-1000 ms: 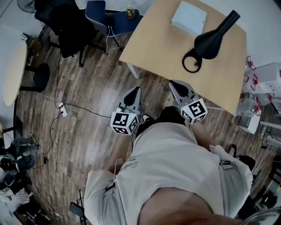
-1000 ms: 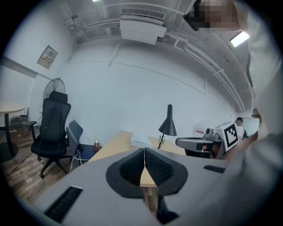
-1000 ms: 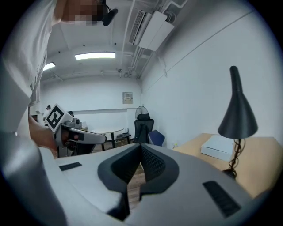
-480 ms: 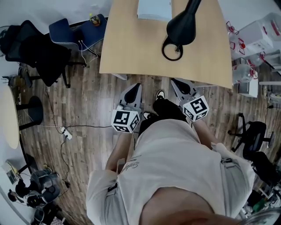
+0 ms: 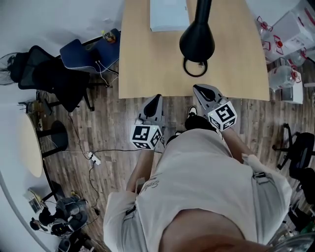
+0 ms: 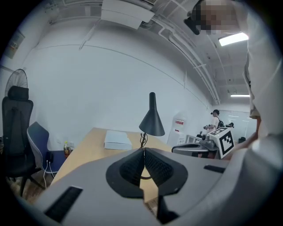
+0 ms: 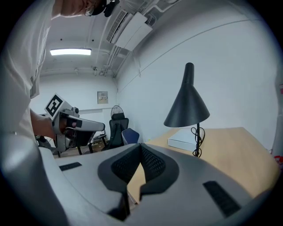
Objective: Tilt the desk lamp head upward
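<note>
Left gripper [image 5: 155, 98] and right gripper [image 5: 198, 89] are clenched, empty, poised at the desk [image 5: 142, 64] edge, likely for the approach; lamp [image 5: 197, 42] stands at 12 o'clock from the right one, head down.

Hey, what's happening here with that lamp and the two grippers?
A person stands at the near edge of a wooden desk, holding a left gripper and a right gripper. Both have their jaws together with nothing between them. They point toward the black desk lamp, which stands on the desk in front of a white box. The lamp's shade faces downward and neither gripper touches it, so the tilting has not begun.
</note>
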Demonstrator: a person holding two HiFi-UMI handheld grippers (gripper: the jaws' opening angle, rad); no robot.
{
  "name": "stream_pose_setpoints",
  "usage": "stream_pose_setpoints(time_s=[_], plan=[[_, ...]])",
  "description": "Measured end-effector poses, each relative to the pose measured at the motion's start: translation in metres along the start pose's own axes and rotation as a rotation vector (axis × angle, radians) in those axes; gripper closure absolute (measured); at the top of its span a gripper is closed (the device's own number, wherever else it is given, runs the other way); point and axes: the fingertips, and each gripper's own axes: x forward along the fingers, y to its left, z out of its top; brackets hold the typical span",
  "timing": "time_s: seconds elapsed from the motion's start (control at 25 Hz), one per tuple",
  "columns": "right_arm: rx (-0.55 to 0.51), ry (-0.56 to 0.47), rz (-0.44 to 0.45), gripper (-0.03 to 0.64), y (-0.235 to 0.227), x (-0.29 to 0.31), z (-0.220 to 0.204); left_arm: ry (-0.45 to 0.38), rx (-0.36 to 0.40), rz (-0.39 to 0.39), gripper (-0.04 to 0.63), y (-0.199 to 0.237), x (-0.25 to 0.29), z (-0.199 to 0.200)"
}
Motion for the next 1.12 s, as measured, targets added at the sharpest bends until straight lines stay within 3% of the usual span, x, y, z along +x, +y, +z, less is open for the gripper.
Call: stream_pose_setpoints(time_s=[0.2, 0.48, 0.76, 0.92, 1.12], plan=[[-0.008, 0.005, -0.033, 0.621, -0.038, -0.003, -0.003, 0.015, 0.022, -0.059, 0.578, -0.015, 0.045, 0.013], [0.002, 0.163, -0.098, 0.621, -0.093, -0.004, -0.065, 0.039, 0.058, -0.126, 0.578, -0.032, 0.100, 0.018], [0.043, 0.215, -0.155, 0.621, -0.127, 0.001, -0.093, 0.084, 0.025, -0.202, 0.578, -0.044, 0.133, 0.009], [0.069, 0.286, -0.143, 0.621, -0.140, 0.011, -0.116, 0.121, 0.051, -0.207, 0.578, -0.044, 0.152, -0.003], [0.098, 0.464, -0.075, 0.621, -0.149, 0.032, -0.168, 0.171, 0.071, -0.211, 0.578, -0.038, 0.170, -0.020]])
